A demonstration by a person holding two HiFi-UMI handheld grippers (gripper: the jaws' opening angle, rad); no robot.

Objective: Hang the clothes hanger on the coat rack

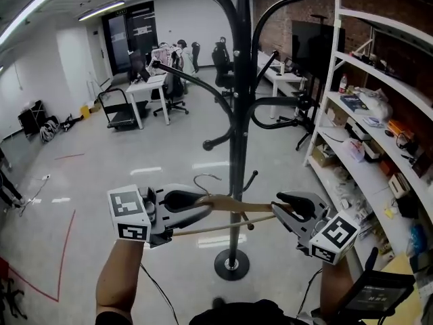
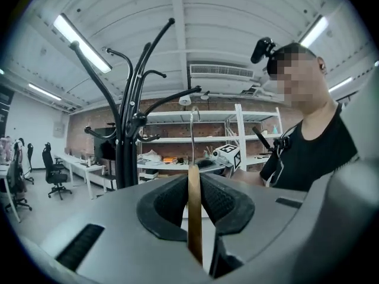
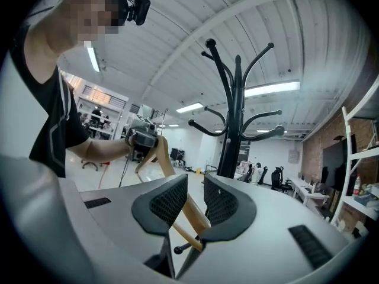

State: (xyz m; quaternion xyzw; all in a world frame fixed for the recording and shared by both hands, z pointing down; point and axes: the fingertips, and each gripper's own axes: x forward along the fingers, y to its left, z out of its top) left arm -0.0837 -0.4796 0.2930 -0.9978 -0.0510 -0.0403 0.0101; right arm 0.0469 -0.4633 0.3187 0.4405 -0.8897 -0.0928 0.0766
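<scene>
grey polished floor (image 1: 101, 161) runs back to desks (image 1: 145, 90) and office chairs, with white shelving (image 1: 358, 80) along the brick wall on the right. coat rack (image 1: 238, 114) is dead ahead of me: black pole, curved arms fanning out overhead, round base (image 1: 232, 264) on the floor. i've got the wooden hanger (image 1: 233, 205) carried level between both tools, just in front of the pole and below its lowest arms. left gripper (image 1: 199, 208) has its pads closed narrow on the hanger's left end; its own view shows the wood edge-on, pinched between them. right gripper (image 1: 283, 207) has the other end, and in its view the wooden arm and the thin lower bar run slantwise through the near-closed jaws, gripped there. wire hook (image 1: 206, 179) stands up from the middle of the hanger, clear of every arm of the rack, so it hangs on nothing yet.
</scene>
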